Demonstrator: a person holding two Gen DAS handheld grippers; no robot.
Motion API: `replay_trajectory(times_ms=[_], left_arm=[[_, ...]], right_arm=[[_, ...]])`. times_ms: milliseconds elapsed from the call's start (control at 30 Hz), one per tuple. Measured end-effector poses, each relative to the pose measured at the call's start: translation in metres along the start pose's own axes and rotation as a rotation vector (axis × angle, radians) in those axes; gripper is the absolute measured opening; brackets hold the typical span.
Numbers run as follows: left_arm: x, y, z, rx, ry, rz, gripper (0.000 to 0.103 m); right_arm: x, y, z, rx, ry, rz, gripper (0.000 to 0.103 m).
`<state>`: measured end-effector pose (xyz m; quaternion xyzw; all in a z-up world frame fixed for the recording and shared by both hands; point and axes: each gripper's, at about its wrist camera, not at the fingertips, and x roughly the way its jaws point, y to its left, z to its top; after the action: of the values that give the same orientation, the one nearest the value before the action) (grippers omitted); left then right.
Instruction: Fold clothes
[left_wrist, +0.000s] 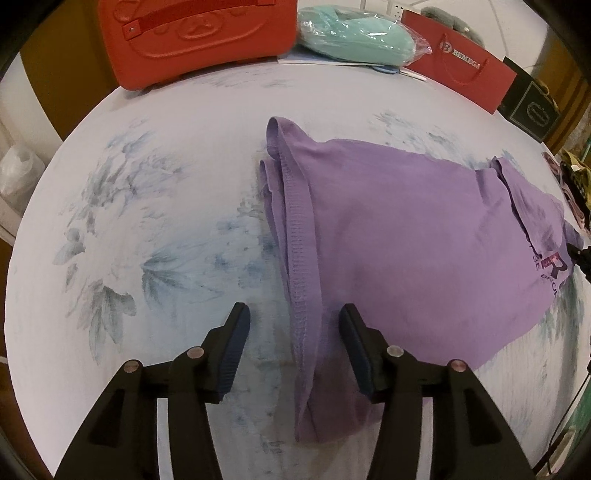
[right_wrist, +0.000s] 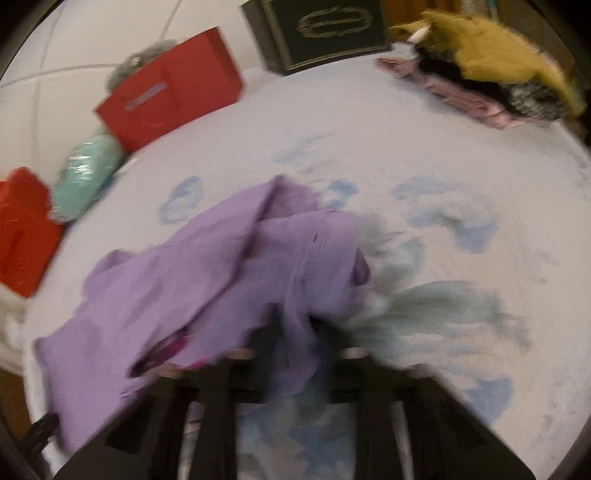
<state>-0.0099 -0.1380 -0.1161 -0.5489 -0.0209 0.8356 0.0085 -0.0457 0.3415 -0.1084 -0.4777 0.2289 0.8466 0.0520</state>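
A purple T-shirt (left_wrist: 399, 236) lies partly folded on the pale floral tablecloth (left_wrist: 155, 206). Its ribbed hem runs down between the fingers of my left gripper (left_wrist: 294, 319), which stands open over it; the blue pads (left_wrist: 236, 354) do not press the cloth. In the blurred right wrist view the same purple T-shirt (right_wrist: 207, 280) is bunched and lifted at one edge, and my right gripper (right_wrist: 295, 321) is shut on a fold of it. Dark pink print shows on the shirt near that grip.
A red case (left_wrist: 195, 37), a teal bundle in plastic (left_wrist: 354, 35), a red paper bag (left_wrist: 465, 62) and a dark box (left_wrist: 532, 110) line the table's far edge. A pile of mustard, black and pink clothes (right_wrist: 491, 70) sits at the far right corner.
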Motion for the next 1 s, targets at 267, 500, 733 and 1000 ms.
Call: replay_trajectory(times_ms=[267, 500, 733, 1000], left_arm=[[-0.012, 0.025, 0.012, -0.090, -0.012, -0.057, 0.052], [-0.043, 0.060, 0.024, -0.114, -0.110, -0.040, 0.052], [-0.048, 0.058, 0.021, -0.124, -0.135, -0.073, 0.052], [-0.049, -0.005, 0.025, -0.036, -0.125, -0.193, 0.053]], right_arm=[[-0.051, 0.059, -0.002, -0.123, -0.104, 0.309, 0.004], [-0.052, 0.198, -0.065, -0.519, 0.023, 0.517, 0.004], [-0.019, 0.244, -0.111, -0.636, 0.226, 0.532, 0.046], [-0.032, 0.166, -0.067, -0.550, 0.193, 0.375, 0.046]])
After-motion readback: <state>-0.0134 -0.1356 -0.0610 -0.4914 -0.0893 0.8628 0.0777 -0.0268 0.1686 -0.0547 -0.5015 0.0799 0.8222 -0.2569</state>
